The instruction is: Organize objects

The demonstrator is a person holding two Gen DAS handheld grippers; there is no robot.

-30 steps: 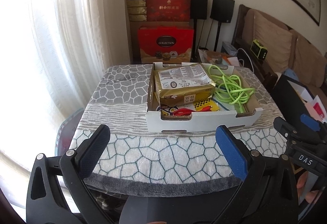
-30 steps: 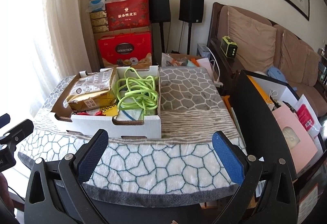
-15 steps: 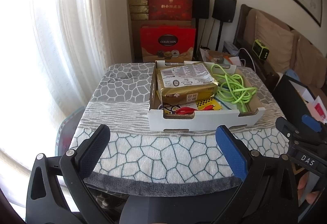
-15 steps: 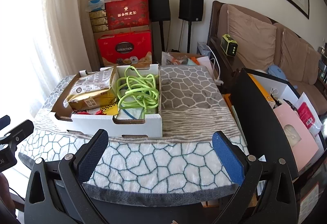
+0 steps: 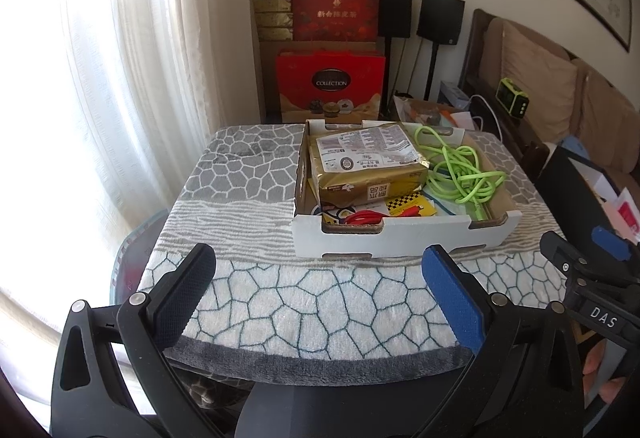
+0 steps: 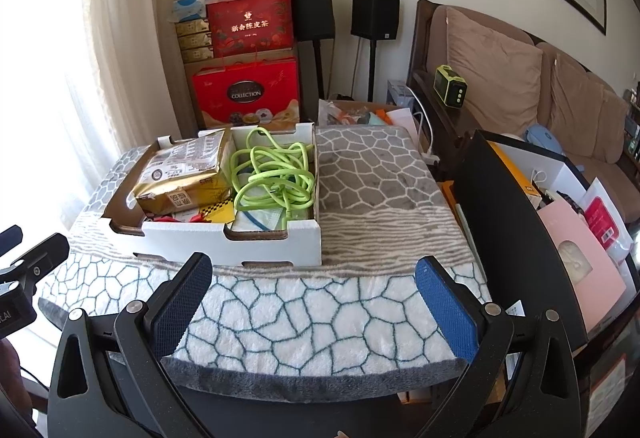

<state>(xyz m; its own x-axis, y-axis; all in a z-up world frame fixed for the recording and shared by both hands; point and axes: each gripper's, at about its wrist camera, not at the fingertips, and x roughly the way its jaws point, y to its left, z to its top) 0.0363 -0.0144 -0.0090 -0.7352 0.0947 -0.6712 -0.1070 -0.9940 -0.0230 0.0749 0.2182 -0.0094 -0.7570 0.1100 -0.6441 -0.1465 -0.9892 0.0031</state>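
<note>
Both grippers hang at the near edge of the table, well short of the box (image 5: 404,236): the left gripper (image 5: 316,282) is spread wide and holds nothing, and the right gripper (image 6: 312,286) is likewise wide and empty. The box, a shallow white cardboard tray, sits on the patterned cloth (image 5: 304,302) and holds everything to be sorted. Inside it, on its left half, lies a gold pack (image 5: 370,168), tilted, resting on smaller items; it looks like a full foil bag, probably moderately heavy, slick-skinned and yielding, so I judge a grip across its short side or by a sealed end seam would hold better than a pinch on the flat top. On the box's right half is a green cable (image 6: 274,174), loosely tangled: light, limp, likely to trail and snag on the box wall; best taken where several loops bunch together. At the box's near wall a yellow card (image 5: 408,204) and a red item (image 5: 362,217) lie flat and thin, hard to get fingers under. Under the cable a white bag (image 6: 260,224) with a blue line shows, soft and thin. Unclear: what the red item is; what lies beneath the pack; the pack's fill; where sorted things should go, since nothing beside the box marks a destination. The near wall hides the box floor behind it in both views.
</note>
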